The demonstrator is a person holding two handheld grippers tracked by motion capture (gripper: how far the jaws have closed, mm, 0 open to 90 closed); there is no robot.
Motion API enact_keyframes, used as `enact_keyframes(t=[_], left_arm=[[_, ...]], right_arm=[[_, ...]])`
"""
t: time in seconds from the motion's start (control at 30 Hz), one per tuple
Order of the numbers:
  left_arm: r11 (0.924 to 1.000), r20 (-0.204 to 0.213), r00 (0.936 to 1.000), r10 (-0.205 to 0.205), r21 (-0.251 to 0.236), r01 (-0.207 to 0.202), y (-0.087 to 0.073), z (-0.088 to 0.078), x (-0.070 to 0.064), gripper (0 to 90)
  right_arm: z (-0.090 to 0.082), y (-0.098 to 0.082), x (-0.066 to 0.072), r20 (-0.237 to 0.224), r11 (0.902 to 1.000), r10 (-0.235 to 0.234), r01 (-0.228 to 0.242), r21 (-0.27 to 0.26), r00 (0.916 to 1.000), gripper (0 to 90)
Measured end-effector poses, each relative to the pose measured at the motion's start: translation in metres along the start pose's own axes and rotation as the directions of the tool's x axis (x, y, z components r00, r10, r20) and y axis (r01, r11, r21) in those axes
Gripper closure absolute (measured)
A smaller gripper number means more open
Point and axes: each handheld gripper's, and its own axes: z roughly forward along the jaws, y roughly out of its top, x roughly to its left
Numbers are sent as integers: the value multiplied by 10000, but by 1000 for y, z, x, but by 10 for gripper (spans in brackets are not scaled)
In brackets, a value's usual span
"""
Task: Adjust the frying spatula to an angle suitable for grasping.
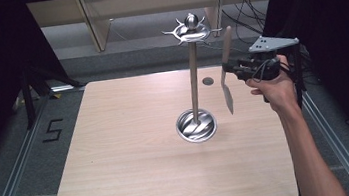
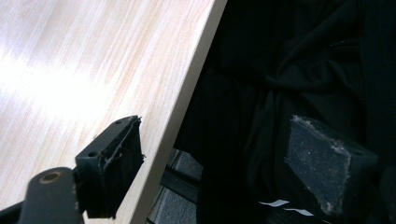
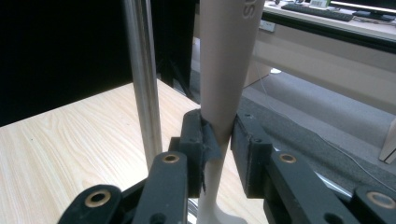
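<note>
A steel utensil stand (image 1: 193, 78) rises from a round base (image 1: 196, 125) in the middle of the table, with a ring of hooks (image 1: 192, 30) at its top. My right gripper (image 1: 229, 66) is held level just right of the pole and is shut on a beige-handled spatula (image 1: 226, 41), handle up and metal blade (image 1: 228, 99) hanging down. In the right gripper view both pads clamp the spatula handle (image 3: 229, 60) at its narrow neck, my right gripper (image 3: 219, 135) sitting close to the stand's pole (image 3: 142, 84). My left gripper (image 2: 219, 163) is open over the table's edge with nothing between its jaws.
The light wooden table (image 1: 134, 153) has a small dark round spot (image 1: 207, 81) behind the stand. Metal rails (image 1: 14, 163) run along both sides on the floor. Black cloth (image 2: 299, 70) hangs beyond the table edge (image 2: 187, 93) in the left gripper view.
</note>
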Motion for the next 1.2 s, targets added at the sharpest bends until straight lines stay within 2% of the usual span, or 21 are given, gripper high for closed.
enact_keyframes(t=[0.07, 0.3, 0.33, 0.53, 0.6, 0.63, 0.7, 0.73, 0.77, 0.8, 0.93, 0.97, 1.1, 1.13, 1.2], left_arm=[[9999, 8, 10000, -49, -155, 49, 0, 2, -1, 176], [10000, 4, 10000, -30, -41, 30, 0, 1, -1, 176], [10000, 6, 10000, -40, -36, 40, 0, 1, -1, 177], [10000, 5, 10000, -23, -36, 23, 0, 1, -1, 176], [10000, -6, 10000, -26, -42, 25, 0, 1, -1, 177], [10000, 7, 10000, -20, -35, 20, 0, 1, -1, 176], [10000, 6, 10000, -16, -36, 16, 0, 1, -1, 176], [10000, 10, 10000, -17, -32, 17, 0, 1, -1, 176], [10000, -3, 10000, -29, -34, 29, 0, 1, -1, 177], [10000, -11, 10000, -20, -37, 20, 0, 1, -1, 177], [10000, -5, 10000, -28, -48, 28, 0, 1, -1, 177], [10000, -5, 10000, -32, -47, 32, 0, 1, -1, 177], [10000, -160, 9999, -64, -59, 63, 0, 0, -2, 176], [10000, -159, 9999, -64, -54, 63, 0, 0, -2, 177], [10000, -160, 9999, -62, -50, 61, 0, 0, -1, 177]], right_arm=[[0, 1, 0, 34, 10000, -7, 7, 48, 10000, 757], [3, 5, -4, 48, 9996, -211, 210, 179, 9998, 757], [3, 5, -4, -104, 9997, -25, 28, 249, 9999, 757], [4, 5, -4, -88, 9992, 15, -12, 397, 10000, 757], [5, 6, -4, -191, 9994, -133, 139, 322, 9997, 757], [5, 8, -3, -123, 9990, -275, 279, 349, 9995, 757], [6, 8, -2, -66, 9993, -148, 150, 328, 9999, 757], [7, 9, -2, -10, 9993, -327, 327, 186, 9995, 757], [7, 10, 0, -69, 9994, -171, 173, 284, 9998, 757], [7, 11, -1, -210, 9989, -268, 276, 371, 9994, 756], [10, 11, -1, -116, 9991, -315, 318, 268, 9994, 757], [9, 11, 0, -265, 9986, -184, 197, 487, 9995, 757], [13, 11, 0, -463, 9979, -329, 354, 534, 9984, 757], [12, 12, 1, -313, 9975, -315, 334, 620, 9990, 757], [13, 12, 2, -370, 9973, -394, 416, 611, 9985, 757]])
